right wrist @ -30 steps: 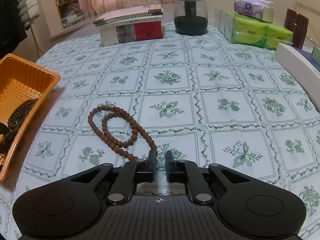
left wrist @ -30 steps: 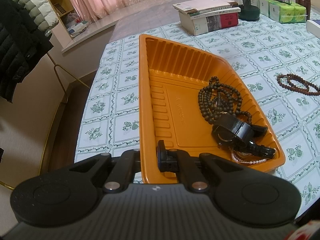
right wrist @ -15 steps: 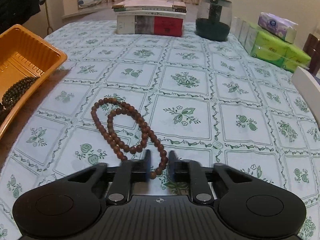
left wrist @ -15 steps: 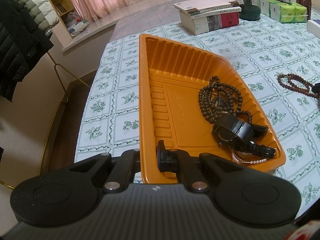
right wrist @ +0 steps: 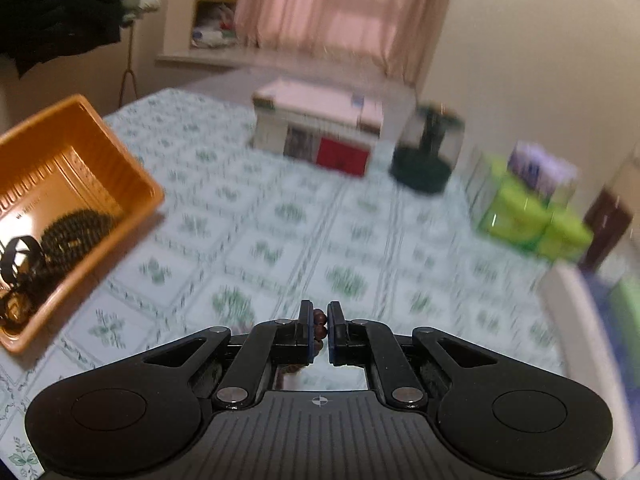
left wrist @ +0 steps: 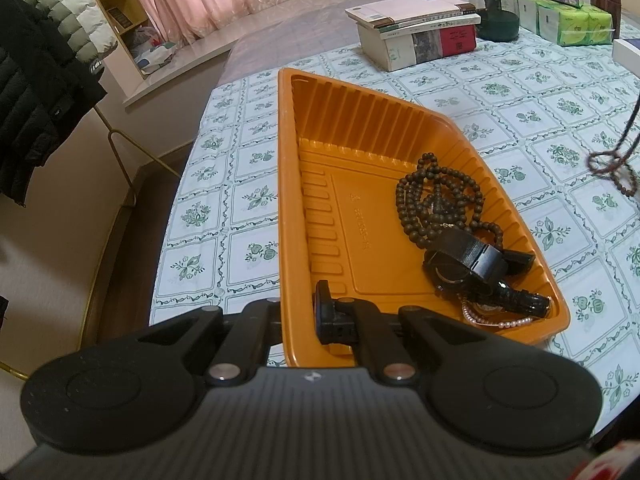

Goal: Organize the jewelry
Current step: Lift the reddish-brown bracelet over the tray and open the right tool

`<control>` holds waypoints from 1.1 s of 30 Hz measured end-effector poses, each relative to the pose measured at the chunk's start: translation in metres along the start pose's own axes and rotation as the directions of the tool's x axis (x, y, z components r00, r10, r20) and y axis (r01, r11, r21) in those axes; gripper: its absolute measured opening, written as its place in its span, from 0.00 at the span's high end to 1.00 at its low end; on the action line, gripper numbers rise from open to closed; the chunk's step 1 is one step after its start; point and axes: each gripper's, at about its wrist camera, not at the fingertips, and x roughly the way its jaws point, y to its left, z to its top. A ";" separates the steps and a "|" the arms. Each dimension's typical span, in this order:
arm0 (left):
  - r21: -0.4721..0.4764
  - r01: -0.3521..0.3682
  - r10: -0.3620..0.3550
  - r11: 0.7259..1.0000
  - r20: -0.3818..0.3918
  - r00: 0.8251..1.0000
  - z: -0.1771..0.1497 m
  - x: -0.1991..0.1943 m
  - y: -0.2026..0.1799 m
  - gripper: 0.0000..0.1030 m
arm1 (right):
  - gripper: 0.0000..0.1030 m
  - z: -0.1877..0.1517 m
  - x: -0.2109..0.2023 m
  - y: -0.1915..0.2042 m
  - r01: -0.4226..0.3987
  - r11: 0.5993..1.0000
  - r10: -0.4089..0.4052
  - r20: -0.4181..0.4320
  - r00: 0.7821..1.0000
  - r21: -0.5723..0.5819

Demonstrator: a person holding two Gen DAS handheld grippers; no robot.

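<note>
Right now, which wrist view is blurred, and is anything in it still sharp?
Right wrist view: heavy motion blur over the tablecloth, books and orange tray; only the right claw and the reddish beads pinched in it stay sharp. Left wrist view: crisp, with fisheye bending at the edges; the tray and dark bead necklace read clearly.

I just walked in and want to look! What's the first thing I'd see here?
The bright orange tray on the flowery tablecloth, with dark beads and a black watch piled in its near corner. The left gripper pinches its rim, and the right gripper holds reddish-brown beads.
</note>
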 end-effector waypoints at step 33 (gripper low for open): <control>-0.005 0.007 -0.007 1.000 0.008 1.000 0.000 -0.002 0.001 0.96 | 0.94 0.121 -0.057 0.040 -0.057 0.913 0.131 0.159 0.978 -0.404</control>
